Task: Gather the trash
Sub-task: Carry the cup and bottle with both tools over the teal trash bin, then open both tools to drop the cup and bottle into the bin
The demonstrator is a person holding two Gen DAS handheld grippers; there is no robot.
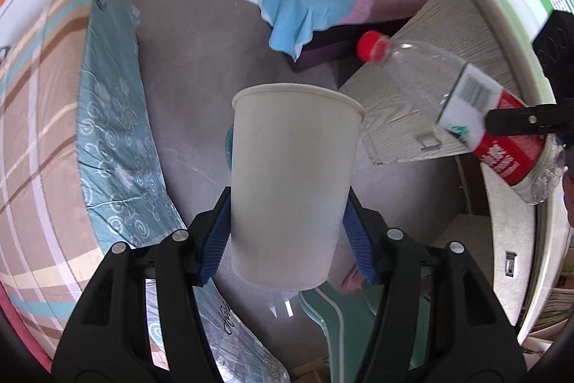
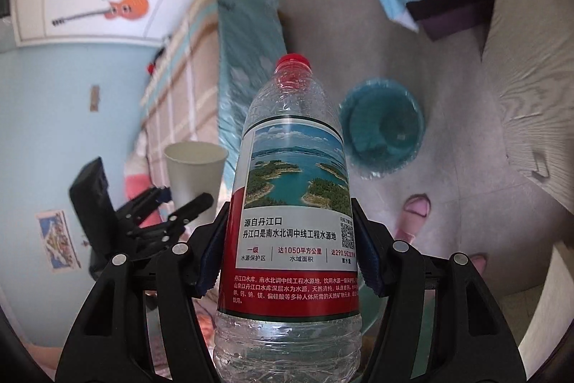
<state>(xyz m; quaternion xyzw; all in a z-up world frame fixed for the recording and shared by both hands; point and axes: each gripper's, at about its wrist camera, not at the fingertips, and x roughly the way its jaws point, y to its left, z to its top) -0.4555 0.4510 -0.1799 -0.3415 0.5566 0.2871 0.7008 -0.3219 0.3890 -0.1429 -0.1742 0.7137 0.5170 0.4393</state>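
We've got left gripper (image 1: 287, 236) clamped on paper cup (image 1: 292, 182), right gripper (image 2: 287, 250) clamped on water bottle (image 2: 292, 200), above teal bin (image 2: 382, 135). Risk: smooth bottle slips, misses bin.

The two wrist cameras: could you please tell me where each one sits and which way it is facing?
Left wrist: on the left gripper, looking down at floor and bed; its fingers clamp a paper cup.
Right wrist: on the right gripper, angled down toward the teal bin; its fingers clamp a water bottle.
Shared: cup, bottle, bed; each sees the other gripper.
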